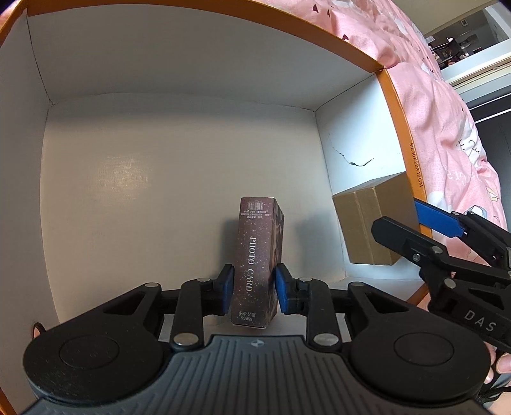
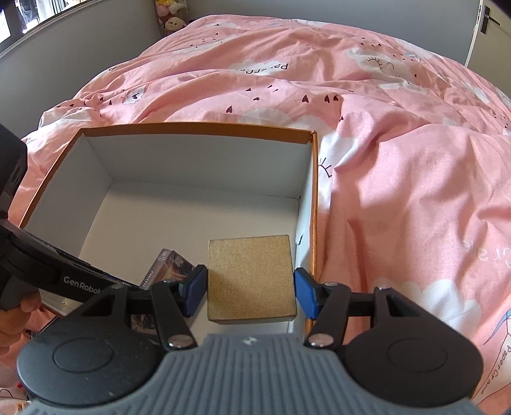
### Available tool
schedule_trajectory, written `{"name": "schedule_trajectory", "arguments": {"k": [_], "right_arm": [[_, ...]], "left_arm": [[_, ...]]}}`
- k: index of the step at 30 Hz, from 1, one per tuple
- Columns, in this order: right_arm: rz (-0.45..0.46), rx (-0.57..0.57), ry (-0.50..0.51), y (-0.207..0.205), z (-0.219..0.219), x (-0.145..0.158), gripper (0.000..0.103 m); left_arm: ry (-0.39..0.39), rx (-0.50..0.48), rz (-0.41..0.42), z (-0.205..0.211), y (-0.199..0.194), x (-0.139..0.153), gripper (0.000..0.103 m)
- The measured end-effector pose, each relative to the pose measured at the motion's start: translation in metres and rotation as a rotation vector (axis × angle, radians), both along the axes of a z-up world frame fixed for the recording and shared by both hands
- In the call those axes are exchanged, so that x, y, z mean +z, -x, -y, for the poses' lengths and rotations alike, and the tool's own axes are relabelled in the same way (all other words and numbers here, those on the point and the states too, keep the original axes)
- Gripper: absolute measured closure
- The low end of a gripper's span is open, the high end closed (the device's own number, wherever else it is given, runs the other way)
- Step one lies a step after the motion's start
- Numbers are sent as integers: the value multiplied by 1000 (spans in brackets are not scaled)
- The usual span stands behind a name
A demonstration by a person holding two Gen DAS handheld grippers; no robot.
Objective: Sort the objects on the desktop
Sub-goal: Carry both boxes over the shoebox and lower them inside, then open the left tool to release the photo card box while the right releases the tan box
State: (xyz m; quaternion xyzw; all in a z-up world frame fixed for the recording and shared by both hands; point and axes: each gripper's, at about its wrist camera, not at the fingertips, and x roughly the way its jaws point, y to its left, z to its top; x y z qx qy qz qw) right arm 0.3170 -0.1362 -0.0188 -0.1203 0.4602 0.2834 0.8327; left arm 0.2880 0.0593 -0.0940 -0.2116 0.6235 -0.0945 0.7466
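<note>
A dark, starry box marked PHOTO CARD (image 1: 258, 252) stands on its narrow edge on the white floor of an open orange-rimmed carton (image 1: 223, 19). My left gripper (image 1: 254, 287) straddles its lower part. The blue pads sit right beside its sides without pressing, so the gripper is open. To the right, close to the carton's side wall, is a gold cardboard box (image 2: 250, 274). My right gripper (image 2: 250, 287) is shut on it, one blue pad on each side. The gold box (image 1: 370, 223) and a right-hand pad (image 1: 437, 220) also show in the left wrist view.
The carton (image 2: 198, 126) lies on a bed covered by rumpled pink bedding (image 2: 399, 159). Its white floor is bare toward the far and left walls. The left gripper's black body (image 2: 48, 265) reaches over the carton's near-left rim, with a hand (image 2: 19, 316) behind it.
</note>
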Motion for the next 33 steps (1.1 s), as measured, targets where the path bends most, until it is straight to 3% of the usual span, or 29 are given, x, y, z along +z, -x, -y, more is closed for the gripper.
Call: {"name": "schedule_trajectory", "arguments": {"k": [3, 5, 11, 13, 16, 21, 33], "right_arm": [[-11, 4, -9, 2, 2, 1, 41], [-7, 5, -10, 3, 3, 1, 41], [-4, 12, -35, 0, 4, 7, 41], [-4, 23, -41, -2, 3, 9, 41], [-15, 29, -47, -5, 3, 9, 41], [0, 40, -36, -8, 5, 14, 41], [45, 74, -46, -8, 10, 37, 41]], "left_arm": [[-37, 15, -26, -5, -2, -3, 63], [-40, 24, -19, -10, -3, -1, 52], [-72, -5, -16, -22, -6, 9, 45], [-84, -20, -41, -20, -9, 4, 65], [-64, -31, -73, -16, -12, -3, 72], [-88, -55, -67, 3, -21, -7, 78], [63, -74, -129, 40, -37, -23, 88]]}}
